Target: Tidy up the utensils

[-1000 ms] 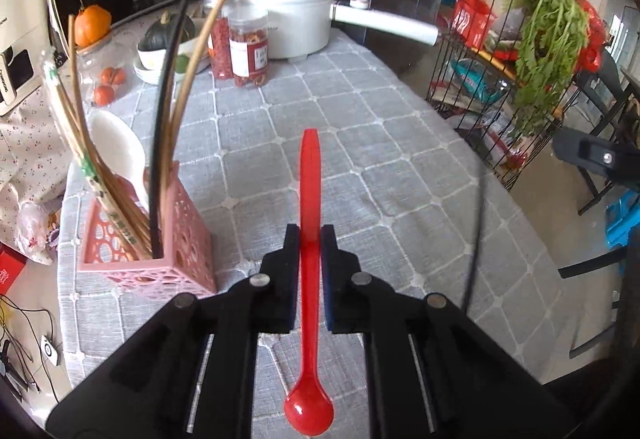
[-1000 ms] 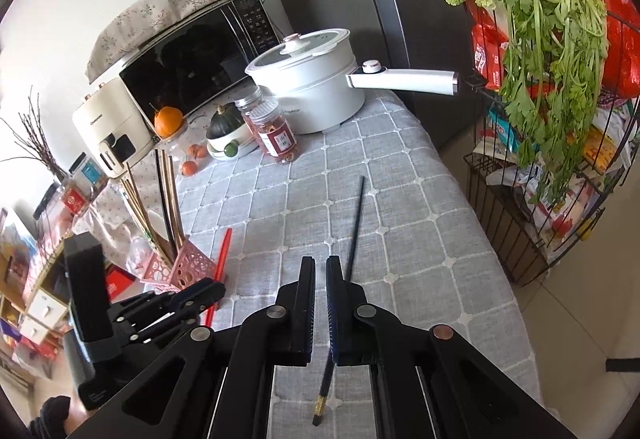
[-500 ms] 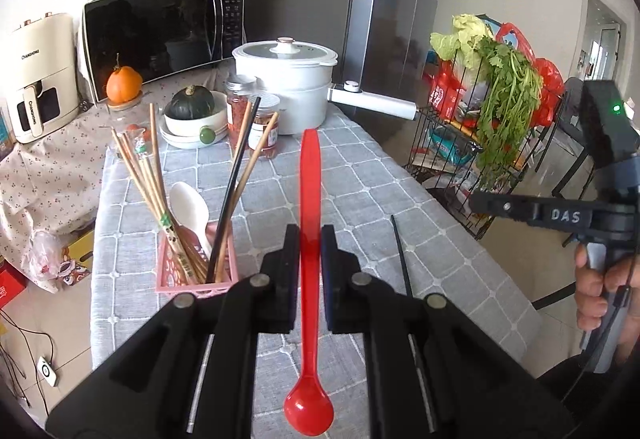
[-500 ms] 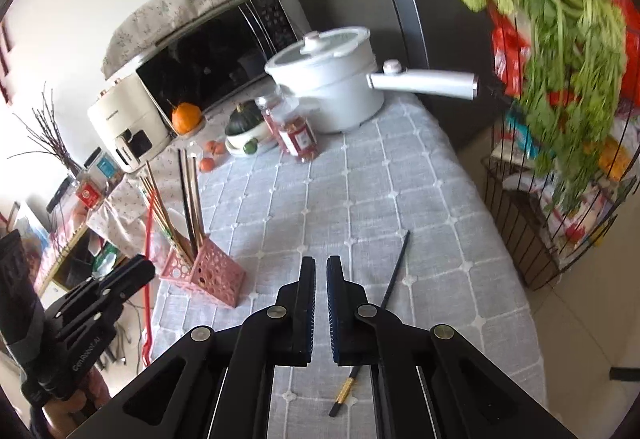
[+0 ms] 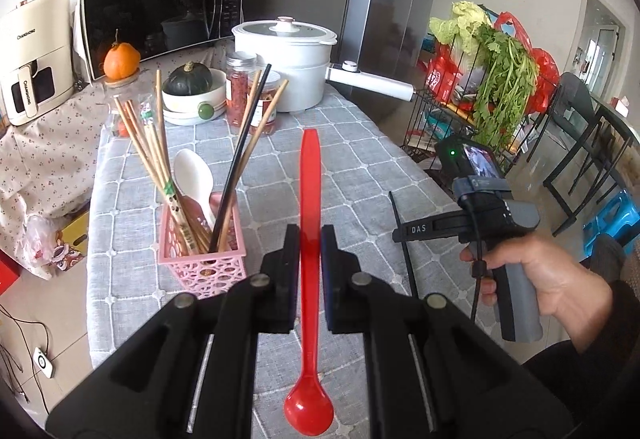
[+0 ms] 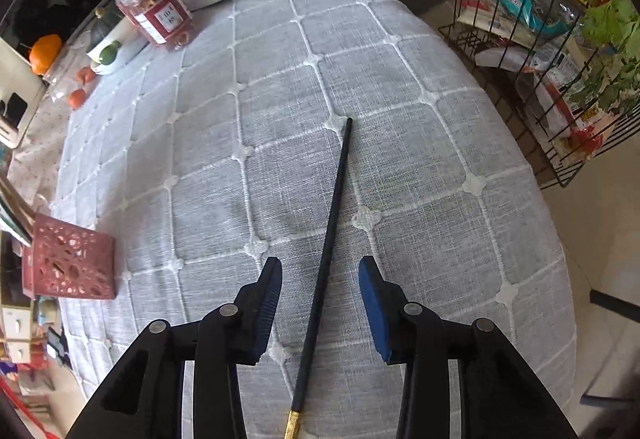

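Observation:
My left gripper [image 5: 310,239] is shut on a red spoon [image 5: 310,207], handle pointing forward, bowl toward the camera, held above the table. A pink utensil basket [image 5: 202,251] stands to its left with several chopsticks and a white spoon [image 5: 194,179] in it; it also shows in the right wrist view [image 6: 70,259]. My right gripper [image 6: 320,271] is open, low over the table, its jaws on either side of a black chopstick [image 6: 330,239] that lies on the grey cloth. That chopstick also shows in the left wrist view [image 5: 402,239], beside the right gripper [image 5: 400,233].
A white pot [image 5: 286,59], red jars [image 5: 240,87], a bowl with a squash [image 5: 190,91] and a microwave [image 5: 160,11] stand at the table's far end. A wire rack with greens [image 5: 492,87] stands off the right edge. The table edge [image 6: 552,239] is near.
My right gripper has opened and come down low around the black chopstick. My left gripper still holds the red spoon and has lifted back a little.

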`<state>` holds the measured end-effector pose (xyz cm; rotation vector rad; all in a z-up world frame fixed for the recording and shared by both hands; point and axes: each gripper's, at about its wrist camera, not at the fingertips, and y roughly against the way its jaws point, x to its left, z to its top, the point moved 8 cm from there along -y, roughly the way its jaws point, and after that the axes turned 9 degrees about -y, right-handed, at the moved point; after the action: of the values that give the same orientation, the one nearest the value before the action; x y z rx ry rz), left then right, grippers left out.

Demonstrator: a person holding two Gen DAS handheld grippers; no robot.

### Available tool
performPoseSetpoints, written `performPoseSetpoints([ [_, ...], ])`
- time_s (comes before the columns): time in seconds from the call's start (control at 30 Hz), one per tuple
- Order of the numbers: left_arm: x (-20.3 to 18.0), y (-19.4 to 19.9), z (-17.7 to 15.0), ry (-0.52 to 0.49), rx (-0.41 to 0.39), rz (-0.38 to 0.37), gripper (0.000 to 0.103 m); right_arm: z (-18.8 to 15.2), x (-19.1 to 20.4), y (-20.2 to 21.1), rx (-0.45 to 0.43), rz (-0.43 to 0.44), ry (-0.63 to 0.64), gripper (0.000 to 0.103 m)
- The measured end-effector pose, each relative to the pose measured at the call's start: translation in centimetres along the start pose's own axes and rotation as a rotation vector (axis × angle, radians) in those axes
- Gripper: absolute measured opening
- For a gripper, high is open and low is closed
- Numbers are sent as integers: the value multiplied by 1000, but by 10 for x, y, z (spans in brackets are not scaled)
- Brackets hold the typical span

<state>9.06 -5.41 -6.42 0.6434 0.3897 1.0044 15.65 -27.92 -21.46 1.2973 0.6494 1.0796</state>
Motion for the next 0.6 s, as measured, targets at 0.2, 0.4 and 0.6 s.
performPoseSetpoints([
  [0.2,5,2,-5,-3,7,7,11,-4,6,-13,-44,-131,101,15],
  [0.4,10,8,-2,12,-21,25,11,-10,12,-6,-26,-43,112,6],
  [0.6,13,14,4,17,-53,34,11,-6,21,49,-158,55,151,6],
])
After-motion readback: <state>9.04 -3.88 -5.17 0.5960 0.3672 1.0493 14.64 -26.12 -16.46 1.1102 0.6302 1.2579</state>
